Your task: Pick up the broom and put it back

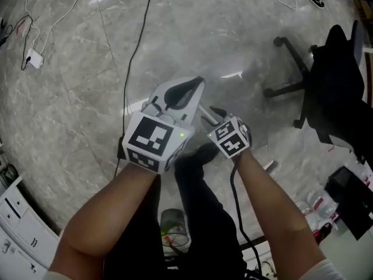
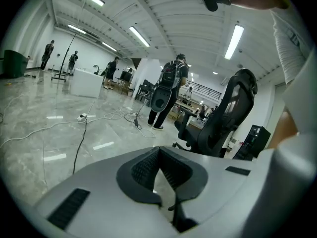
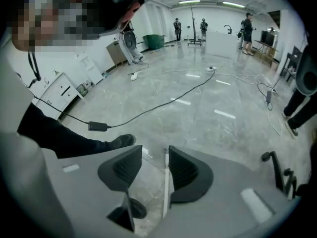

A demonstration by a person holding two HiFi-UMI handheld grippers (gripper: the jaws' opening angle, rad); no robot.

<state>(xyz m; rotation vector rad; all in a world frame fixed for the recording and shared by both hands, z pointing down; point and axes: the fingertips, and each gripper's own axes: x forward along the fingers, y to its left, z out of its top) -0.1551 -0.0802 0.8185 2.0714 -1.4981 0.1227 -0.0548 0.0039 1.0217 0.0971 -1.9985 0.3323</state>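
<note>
Room: large open hall with a polished grey marble-pattern floor point(image 1: 70, 69), white walls and strip lights point(image 2: 237, 41) on the ceiling. A black cable point(image 1: 137, 45) runs across the floor. A white plug block point(image 1: 34, 58) lies near the head view's left edge. A black office chair point(image 1: 332, 86) stands at the right and a white drawer unit point(image 1: 14, 214) at lower left. Several people stand far off in the left gripper view, one wearing a backpack point(image 2: 171, 90).

Hands: both forearms reach forward and down over the floor, close together, with the two grippers just beside each other.

The left forearm point(image 1: 111, 214) carries the left hand-held gripper point(image 2: 158, 150), pointing forward and only slightly down. Its marker cube point(image 1: 152, 140) faces the head camera, with a small green light point(image 1: 182, 135) lit beside it. Jaws closed: the dark pads meet at the tips with nothing between them. Only floor shows through the gap behind the tips.

The right forearm point(image 1: 268, 197) carries the right hand-held gripper point(image 3: 154, 152), tipped steeply toward the floor. Jaws wide apart: bare floor shows between the pads and nothing is gripped. In the right gripper view the person's dark shoe point(image 3: 121, 141) rests on the floor just past one jaw.

Broom: cannot be made out in any of the three views, and neither gripper holds it.
</note>
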